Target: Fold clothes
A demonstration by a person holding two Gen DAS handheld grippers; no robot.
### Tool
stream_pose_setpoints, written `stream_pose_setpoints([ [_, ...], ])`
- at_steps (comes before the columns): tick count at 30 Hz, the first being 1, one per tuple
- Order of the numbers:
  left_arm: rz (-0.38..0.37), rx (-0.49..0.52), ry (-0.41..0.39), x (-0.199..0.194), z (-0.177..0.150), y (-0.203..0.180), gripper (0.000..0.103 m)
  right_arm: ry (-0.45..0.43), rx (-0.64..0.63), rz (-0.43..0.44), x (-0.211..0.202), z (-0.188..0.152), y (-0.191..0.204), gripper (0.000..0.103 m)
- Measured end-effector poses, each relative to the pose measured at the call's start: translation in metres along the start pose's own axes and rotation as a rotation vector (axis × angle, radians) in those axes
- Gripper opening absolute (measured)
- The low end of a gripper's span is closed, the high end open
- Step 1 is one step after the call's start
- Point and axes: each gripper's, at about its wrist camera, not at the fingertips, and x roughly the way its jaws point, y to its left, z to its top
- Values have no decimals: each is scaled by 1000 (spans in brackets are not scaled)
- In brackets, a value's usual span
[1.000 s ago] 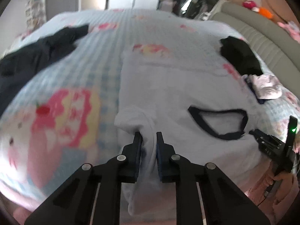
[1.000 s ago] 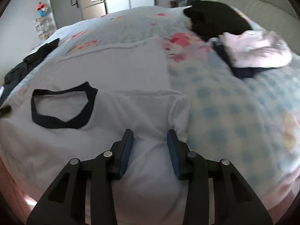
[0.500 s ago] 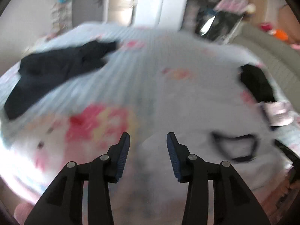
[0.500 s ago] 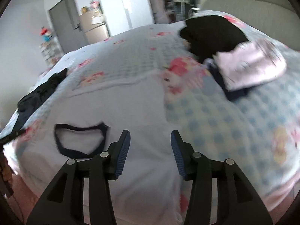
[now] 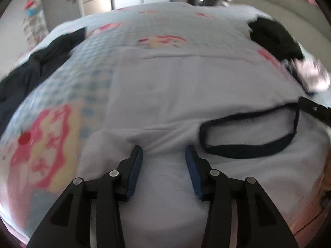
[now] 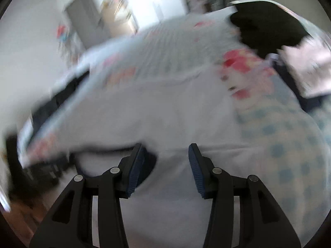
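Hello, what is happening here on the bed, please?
A person with a claw in each hand is folding a white T-shirt with a dark collar, spread on a patterned bedspread. Both sleeves look already folded in. The left claw and the right claw hover over the shirt with jaws opening and nothing gripped. Dark clothes and a pale folded item lie to the side.

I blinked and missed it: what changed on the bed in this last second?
The left gripper let go of the white T-shirt's folded sleeve; its jaws are opening, nothing between them. The right gripper is opening too, over the shirt, and its view has swung. The shirt, its dark collar and the black clothes stayed put.
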Motion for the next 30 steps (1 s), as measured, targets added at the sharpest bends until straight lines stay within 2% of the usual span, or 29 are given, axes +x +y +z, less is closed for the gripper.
stream_pose_setpoints([
  [1,-13,-17,-13,-5,2,4,45,-29,59,12,-8,3,-11,50],
  [4,-55,27,-63,-24,10,-4,45,-22,107,-9,-21,7,-28,50],
  [7,-140,110,-62,-29,17,-30,46,28,17,-100,-28,-1,-24,50],
  [9,-209,157,-49,-28,21,-51,46,30,-10,-119,-33,-13,-22,50],
  [10,-244,175,-48,-29,21,-63,46,44,-12,-100,-29,-14,-22,49],
  [14,-337,227,-13,-16,24,-121,46,60,-51,-169,-12,-19,-17,49],
  [16,-328,278,41,1,21,-149,46,21,-19,-190,-16,-17,-20,49],
  [18,-256,322,94,17,15,-169,46,6,-14,-197,-21,-16,-23,50],
  [20,-204,336,104,27,11,-177,46,-7,-9,-205,-25,-16,-27,52],
  [23,-140,295,84,35,20,-164,48,33,-72,-259,-15,-25,-31,54],
  [25,-52,268,56,37,31,-150,42,41,-37,-249,-12,-31,-41,54],
  [26,-36,248,48,36,35,-144,42,32,-7,-245,-14,-28,-45,54],
  [28,-70,187,44,31,42,-132,40,12,54,-238,-16,-23,-53,54],
  [30,-182,146,5,18,48,-126,40,-22,80,-237,-22,-19,-56,55],
])
